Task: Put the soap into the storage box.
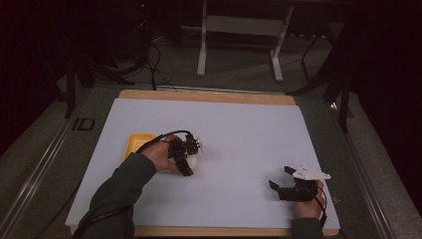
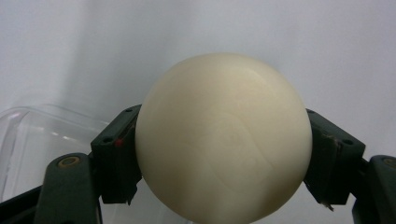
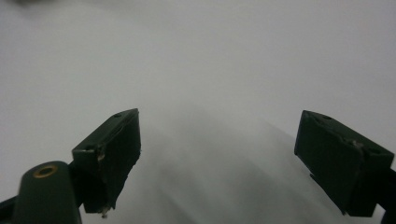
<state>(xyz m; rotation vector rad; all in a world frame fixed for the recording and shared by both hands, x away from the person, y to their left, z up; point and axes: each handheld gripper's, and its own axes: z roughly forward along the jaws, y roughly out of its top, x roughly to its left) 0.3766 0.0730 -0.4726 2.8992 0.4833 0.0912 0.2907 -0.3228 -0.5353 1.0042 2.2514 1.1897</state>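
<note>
One marking can be read: the dark letters "ID" (image 1: 82, 124) stand on the grey floor strip just beyond the tabletop's (image 1: 239, 97) far left corner. Nothing else carries legible text, numbers, labels or brand marks.

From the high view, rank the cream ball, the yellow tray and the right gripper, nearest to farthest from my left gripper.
1. Cream ball: clamped between the jaws of the left gripper.
2. Yellow tray: just to the left, behind the left hand.
3. Right gripper: far off at the sheet's right near corner, jaws apart.
</note>
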